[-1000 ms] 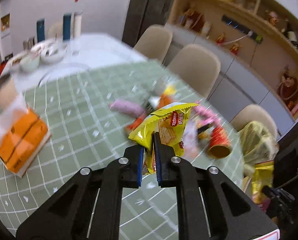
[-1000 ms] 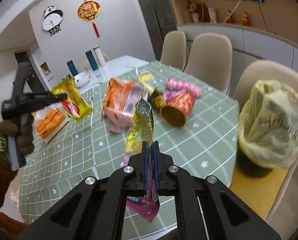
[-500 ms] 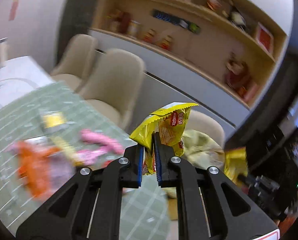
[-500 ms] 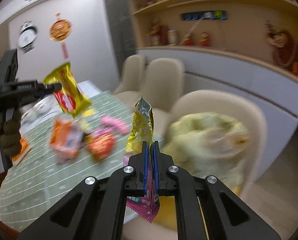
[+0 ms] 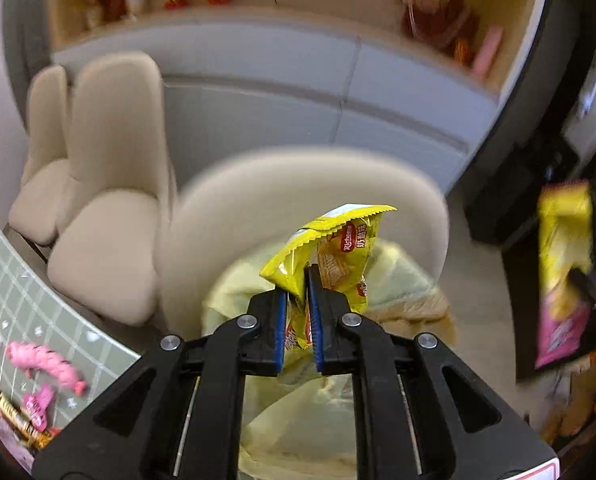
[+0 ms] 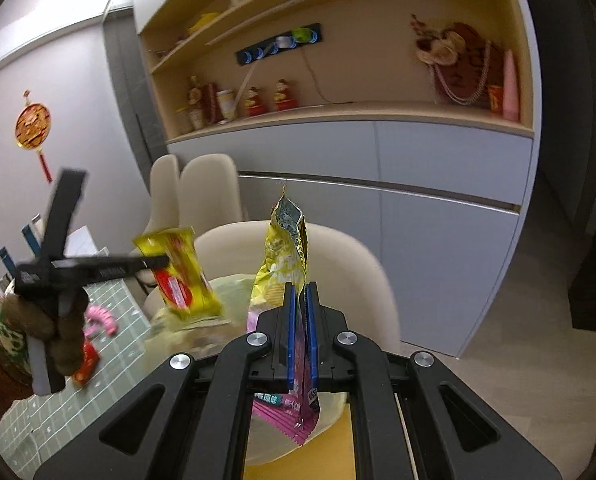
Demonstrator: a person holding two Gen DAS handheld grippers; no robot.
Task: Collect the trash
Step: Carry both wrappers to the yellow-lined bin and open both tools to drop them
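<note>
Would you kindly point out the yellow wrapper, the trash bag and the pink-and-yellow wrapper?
yellow wrapper (image 5: 338, 246): left wrist view, printed front.
trash bag (image 5: 298, 420): left wrist view, pale yellow plastic below the fingers.
pink-and-yellow wrapper (image 6: 281, 256): right wrist view, yellow upper half.

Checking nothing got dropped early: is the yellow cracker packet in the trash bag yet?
Not yet. The yellow cracker packet is clamped in the left hand-held gripper, above the pale yellow plastic trash bag.

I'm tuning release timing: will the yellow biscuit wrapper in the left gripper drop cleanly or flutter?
The yellow wrapper looks crinkled and empty, so probably light and floppy. Its glossy film may slip quickly from the left gripper, likely drifting toward the bag.
</note>
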